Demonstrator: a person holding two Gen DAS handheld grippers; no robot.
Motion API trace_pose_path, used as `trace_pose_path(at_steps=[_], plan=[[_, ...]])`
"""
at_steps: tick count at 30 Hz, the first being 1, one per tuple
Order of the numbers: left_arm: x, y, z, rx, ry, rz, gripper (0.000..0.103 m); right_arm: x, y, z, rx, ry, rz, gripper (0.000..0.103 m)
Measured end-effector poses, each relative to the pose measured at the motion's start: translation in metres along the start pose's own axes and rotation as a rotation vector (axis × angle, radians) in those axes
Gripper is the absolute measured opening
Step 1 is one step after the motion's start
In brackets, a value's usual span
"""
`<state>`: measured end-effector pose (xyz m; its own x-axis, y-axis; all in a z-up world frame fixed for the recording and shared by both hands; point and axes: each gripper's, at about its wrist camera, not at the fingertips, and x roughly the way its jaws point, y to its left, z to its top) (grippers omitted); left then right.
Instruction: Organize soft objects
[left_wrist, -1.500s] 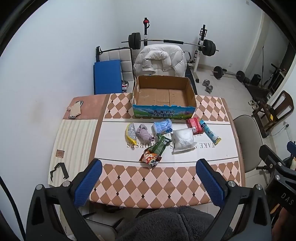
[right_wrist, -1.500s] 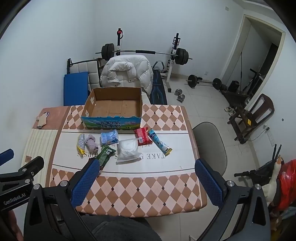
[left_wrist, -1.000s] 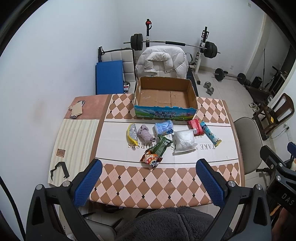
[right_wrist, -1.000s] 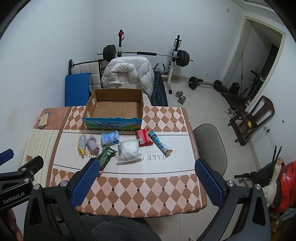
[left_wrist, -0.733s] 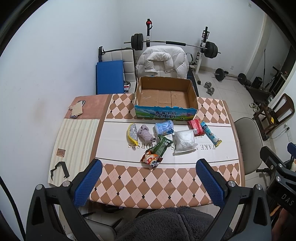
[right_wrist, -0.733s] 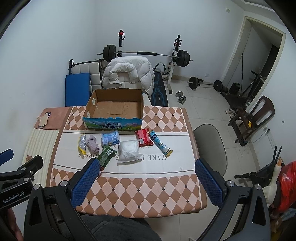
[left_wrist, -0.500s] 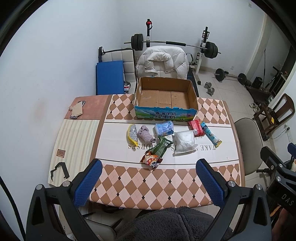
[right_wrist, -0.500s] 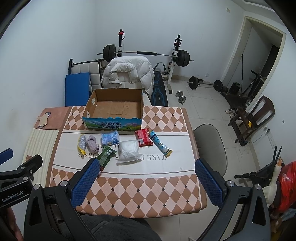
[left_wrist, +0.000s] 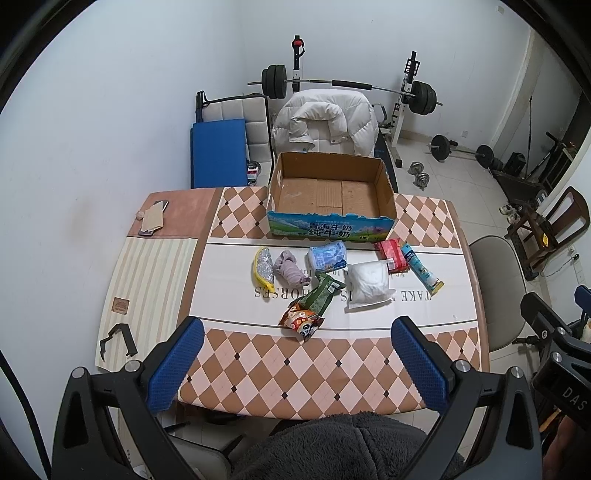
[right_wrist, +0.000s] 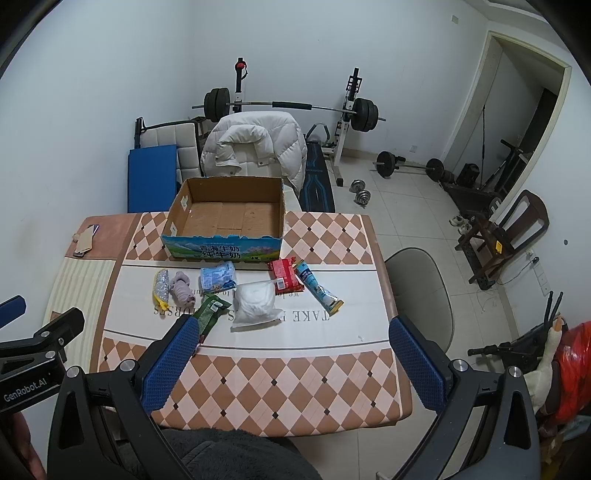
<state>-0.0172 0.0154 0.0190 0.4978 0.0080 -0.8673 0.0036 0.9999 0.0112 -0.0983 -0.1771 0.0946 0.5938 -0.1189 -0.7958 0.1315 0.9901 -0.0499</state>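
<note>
Grippers are hovering above the near edge of the table (left_wrist: 424, 229): the left gripper (left_wrist: 295, 363) and the right gripper (right_wrist: 293, 363) are both spread wide, grasping nothing. Beyond them, soft items are lying in a loose row on the white strip: a yellow-edged pouch (left_wrist: 263, 268), a purple sock roll (left_wrist: 291, 272), a blue tissue pack (left_wrist: 328, 255), a green snack bag (left_wrist: 311, 305), a white bag (left_wrist: 368, 283), a red packet (left_wrist: 391, 252) and a blue tube (left_wrist: 422, 266). Behind them, a cardboard box (left_wrist: 328, 229) is standing open.
</note>
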Motion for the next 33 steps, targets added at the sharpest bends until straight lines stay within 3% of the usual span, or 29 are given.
trace_pose_path(at_steps=[6, 8, 12, 14, 17, 22, 27, 31, 33], plan=[[0.005, 0.002, 0.003, 0.021, -0.008, 0.003, 0.103, 0.013, -0.002, 0.003, 0.025, 0.017, 0.034, 0.103], [0.016, 0.007, 0.010, 0.034, -0.014, 0.036, 0.103, 0.047, -0.007, 0.009, 0.036, 0.059, 0.053, 0.103], [0.078, 0.028, 0.035, 0.026, 0.022, 0.132, 0.103, 0.104, -0.009, 0.015, 0.048, 0.140, 0.068, 0.103], [0.123, 0.033, 0.042, 0.040, 0.081, 0.147, 0.103, 0.150, -0.011, 0.018, 0.062, 0.178, 0.069, 0.103], [0.192, 0.023, 0.044, 0.117, 0.174, 0.121, 0.103, 0.228, -0.013, 0.025, 0.017, 0.214, 0.000, 0.103], [0.304, -0.019, 0.030, 0.313, 0.394, 0.022, 0.096, 0.376, 0.014, -0.004, -0.024, 0.497, 0.041, 0.103], [0.404, -0.058, 0.007, 0.457, 0.579, -0.035, 0.096, 0.451, 0.023, -0.021, -0.008, 0.611, 0.057, 0.103], [0.451, -0.066, -0.007, 0.409, 0.691, -0.052, 0.045, 0.474, 0.013, -0.027, 0.013, 0.668, 0.057, 0.103], [0.453, -0.053, -0.002, 0.266, 0.711, -0.077, 0.042, 0.486, 0.014, -0.026, 0.012, 0.689, 0.058, 0.103]])
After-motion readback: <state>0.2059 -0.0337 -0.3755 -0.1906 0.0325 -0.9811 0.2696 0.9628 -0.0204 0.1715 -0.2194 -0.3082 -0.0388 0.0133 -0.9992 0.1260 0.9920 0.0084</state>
